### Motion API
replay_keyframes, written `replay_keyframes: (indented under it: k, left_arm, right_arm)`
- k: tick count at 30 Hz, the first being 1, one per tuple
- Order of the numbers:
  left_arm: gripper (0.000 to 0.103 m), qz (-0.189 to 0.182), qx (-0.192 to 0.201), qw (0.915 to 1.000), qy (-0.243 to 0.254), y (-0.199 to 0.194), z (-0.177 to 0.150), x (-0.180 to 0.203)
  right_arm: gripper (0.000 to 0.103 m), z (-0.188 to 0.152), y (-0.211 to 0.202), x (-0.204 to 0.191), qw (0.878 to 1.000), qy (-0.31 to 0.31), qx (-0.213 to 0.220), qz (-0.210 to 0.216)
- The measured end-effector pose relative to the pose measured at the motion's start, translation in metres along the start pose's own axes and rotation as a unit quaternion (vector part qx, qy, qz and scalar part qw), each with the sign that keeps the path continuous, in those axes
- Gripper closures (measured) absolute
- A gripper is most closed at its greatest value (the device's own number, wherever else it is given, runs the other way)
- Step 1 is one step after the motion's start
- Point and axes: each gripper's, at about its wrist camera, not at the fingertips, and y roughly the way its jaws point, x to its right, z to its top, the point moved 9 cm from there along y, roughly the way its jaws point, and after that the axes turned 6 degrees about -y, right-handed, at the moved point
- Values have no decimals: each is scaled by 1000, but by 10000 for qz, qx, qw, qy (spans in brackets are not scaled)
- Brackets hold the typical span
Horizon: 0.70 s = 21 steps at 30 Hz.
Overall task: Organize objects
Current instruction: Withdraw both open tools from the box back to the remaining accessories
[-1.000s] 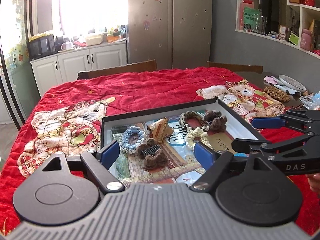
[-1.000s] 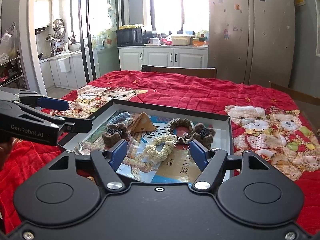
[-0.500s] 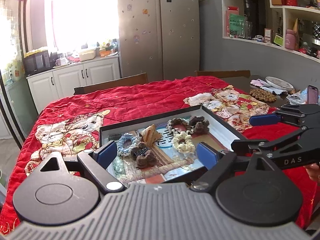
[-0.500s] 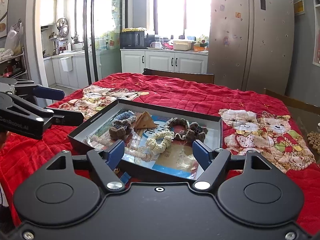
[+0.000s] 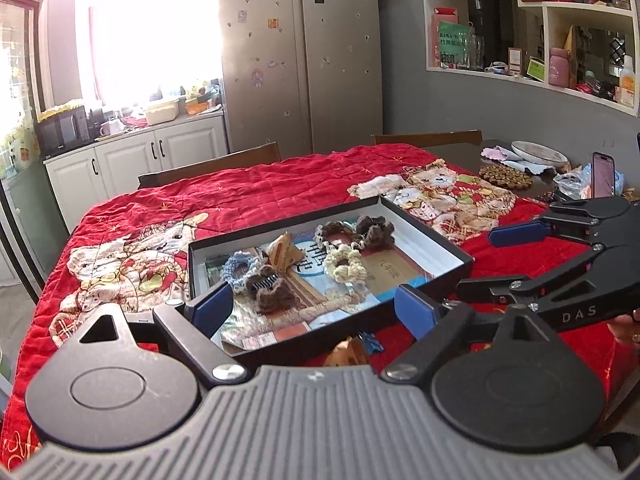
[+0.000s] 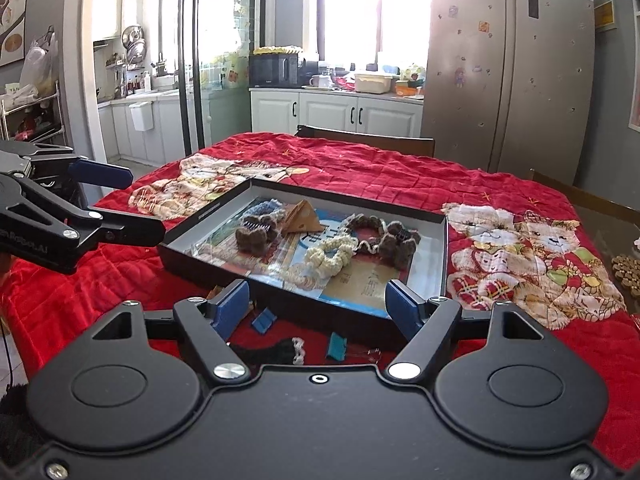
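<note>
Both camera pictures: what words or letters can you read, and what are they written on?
"DAS": white letters on the black right gripper, in the left wrist view.
"GenRobot.AI", partly cut off: on the black left gripper, in the right wrist view.
Large printed characters on the paper lining the shallow black box: half covered, not readable.
Green sign on the wall shelf and stickers on the steel fridge: too small to read.

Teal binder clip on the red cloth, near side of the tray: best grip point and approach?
The teal binder clip lies on the red cloth in front of the tray, wire handles trailing right. Probably best to come from above with the right claw, already open, and pinch the flat folded body across its faces, not the thin handles.
</note>
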Motion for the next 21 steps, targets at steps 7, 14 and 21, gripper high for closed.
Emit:
replay_keyframes:
  k: [7,14,21]
  left_arm:
    - [10,-70,-226,9997,1,4,-19,4]
    - [10,-154,-450,9989,1,12,-38,8]
    - [10,-217,-639,9977,-20,21,-52,10]
  right_arm:
    - [29,-16,-2,-7,9998,69,-136,87]
    - [29,-32,3,-12,9991,228,-297,198]
    - [29,-45,9,-14,9982,359,-404,241]
